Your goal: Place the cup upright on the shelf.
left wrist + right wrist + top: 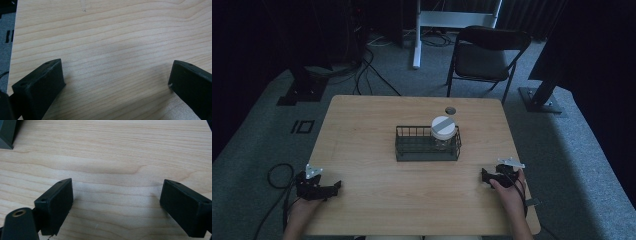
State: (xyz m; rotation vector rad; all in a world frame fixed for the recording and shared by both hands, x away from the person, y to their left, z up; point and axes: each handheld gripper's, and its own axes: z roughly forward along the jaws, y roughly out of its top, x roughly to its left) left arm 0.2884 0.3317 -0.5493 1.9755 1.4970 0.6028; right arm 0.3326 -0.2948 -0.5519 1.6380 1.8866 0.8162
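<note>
Nearest the high camera, the person's two hands rest on the near edge of the wooden table (362, 125), each holding a gripper. The left gripper (334, 187) lies at the near left, and the left gripper view has its jaws spread wide over bare wood grain with nothing between them. The right gripper (484, 176) sits at the near right, and its own view shows its jaws equally wide and empty. Well beyond both, near the table's middle, stands a dark wire basket (412, 145), and in its right end a clear jar (443, 136) sits upright with a white lid crossed by a grey stripe. I'd judge that nothing has begun: both grippers are parked. The next move likely calls for one gripper, probably the right, to reach forward and close on the jar.
</note>
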